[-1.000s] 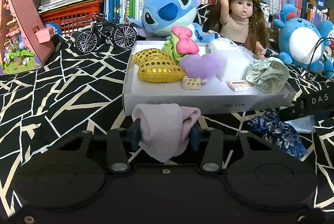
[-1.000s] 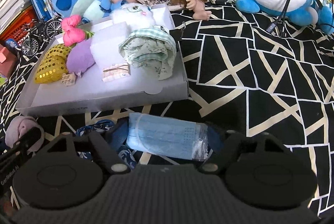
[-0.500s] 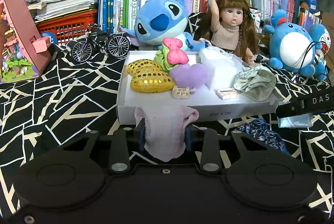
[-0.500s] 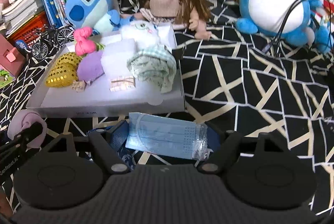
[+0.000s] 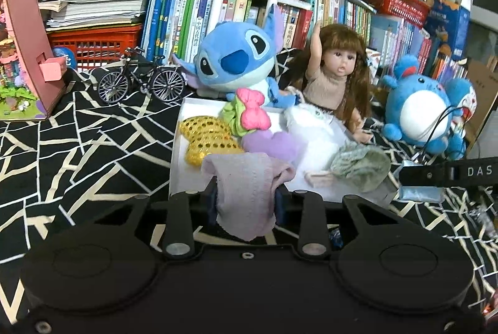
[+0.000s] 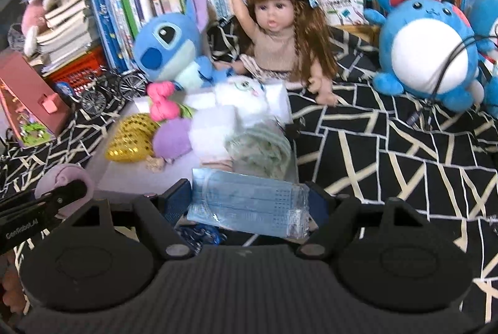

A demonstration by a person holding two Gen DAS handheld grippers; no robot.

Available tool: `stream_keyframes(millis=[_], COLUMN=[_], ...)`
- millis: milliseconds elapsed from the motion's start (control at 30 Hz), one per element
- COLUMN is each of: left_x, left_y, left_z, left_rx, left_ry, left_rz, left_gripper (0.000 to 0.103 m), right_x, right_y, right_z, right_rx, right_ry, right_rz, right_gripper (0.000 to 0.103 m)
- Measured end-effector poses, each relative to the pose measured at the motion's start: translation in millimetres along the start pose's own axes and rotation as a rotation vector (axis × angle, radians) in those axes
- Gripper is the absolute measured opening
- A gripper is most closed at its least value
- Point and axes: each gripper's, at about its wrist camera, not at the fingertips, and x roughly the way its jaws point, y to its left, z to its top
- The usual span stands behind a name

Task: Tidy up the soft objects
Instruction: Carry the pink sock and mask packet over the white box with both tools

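**A:** so what's each hand got right now?

**B:** left gripper is pinching a pink sock, pads pressed in tight on both sides. Its jaws have just been closing, with the sock between them. The sock hangs up off the cloth, right at the near edge of the white tray.

**A:** and the right one?

**B:** right gripper is clamped across a blue mask pack, held wide since the pack is wide. It sits just in front of the tray's near right corner, also off the cloth.

**A:** what's in the tray already?

**B:** gold sequin heart, purple plush, pink bow, a white fluffy thing and a greenish bundle of fabric at the right. There's some dark blue patterned fabric on the cloth under the right gripper, can't really tell what it is, mostly hidden.

**A:** background?

**B:** Stitch plush and a doll right behind the tray, toy bike to the left.
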Motion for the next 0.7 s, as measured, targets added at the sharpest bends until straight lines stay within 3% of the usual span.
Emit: stream_keyframes(millis=[367, 700], left_x=[33, 78], left_y=[8, 10], left_z=[34, 36], left_rx=[-0.057, -0.053], left_ry=[0.074, 0.115], left_rz=[-0.050, 0.003], left_gripper=[0.031, 0.032], right_x=[14, 58], right_y=[24, 36], right_z=[23, 24], right_rx=[-0.030, -0.017], right_ry=[-0.022, 0.020], right_rz=[0.082, 0.147], right_gripper=[0.079, 0.079])
